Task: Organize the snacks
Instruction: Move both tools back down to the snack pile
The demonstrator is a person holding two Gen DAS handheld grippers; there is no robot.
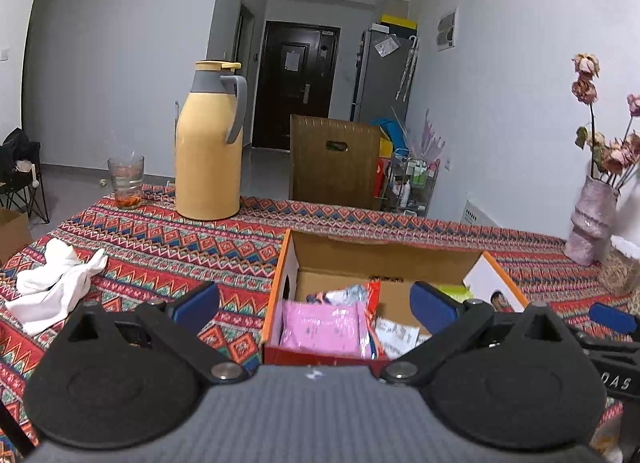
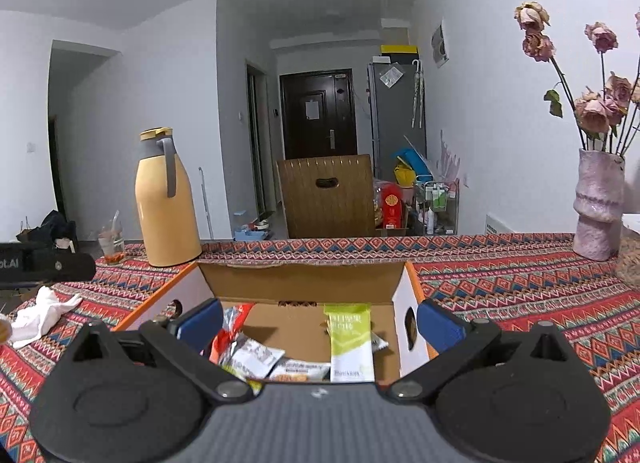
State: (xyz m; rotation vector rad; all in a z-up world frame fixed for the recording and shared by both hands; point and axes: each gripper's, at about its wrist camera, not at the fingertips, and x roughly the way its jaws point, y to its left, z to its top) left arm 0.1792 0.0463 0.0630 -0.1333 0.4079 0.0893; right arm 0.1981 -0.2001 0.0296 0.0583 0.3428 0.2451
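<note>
Cardboard box (image 2: 404, 295), open-topped, on the patterned tablecloth (image 2: 520, 287): holds our snacks.
Pink packet (image 1: 320, 327), at the box's near-left: soft, light, probably slippery film; we would pinch a sealed edge.
Green-and-white packet (image 2: 350, 343), leaning upright mid-box: flat, light, crinkly; take the top seam.
Left gripper (image 1: 314, 305) and right gripper (image 2: 318, 323): both spread wide, empty, poised over the box.

Patterned tablecloth (image 1: 160, 239) under box (image 1: 276, 287), thermos (image 1: 208, 151), glass (image 1: 125, 181), vase (image 1: 592, 219).
</note>
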